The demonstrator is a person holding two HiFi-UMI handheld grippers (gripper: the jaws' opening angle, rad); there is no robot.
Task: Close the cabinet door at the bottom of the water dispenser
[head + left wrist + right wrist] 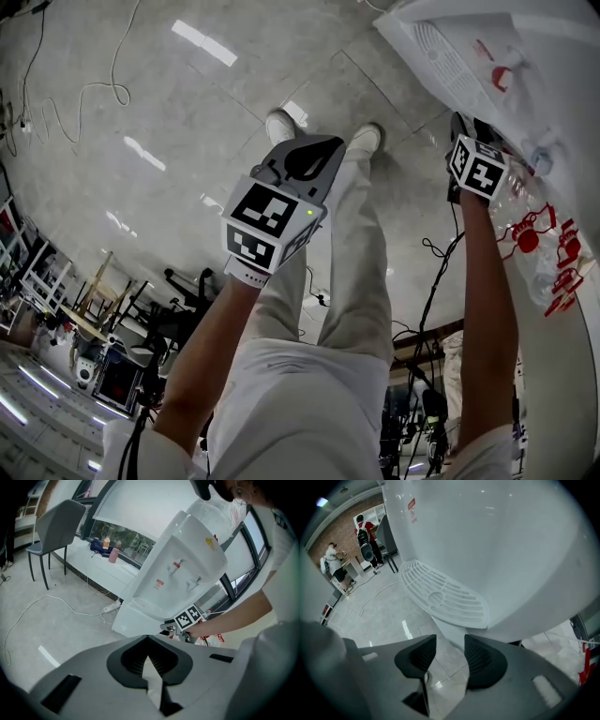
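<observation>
Head view: my left gripper (305, 161) hangs over the tiled floor (187, 112), above my shoes. My right gripper (475, 159) is close to the white water dispenser (469, 56).

Left gripper view: its jaws are pressed together and empty. Only this view shows the dispenser's whole front, with my right gripper low beside its lower part.

Right gripper view: its jaws stand apart with only floor between them, just below the drip tray (445, 595). I cannot make out the cabinet door in any view.
</observation>
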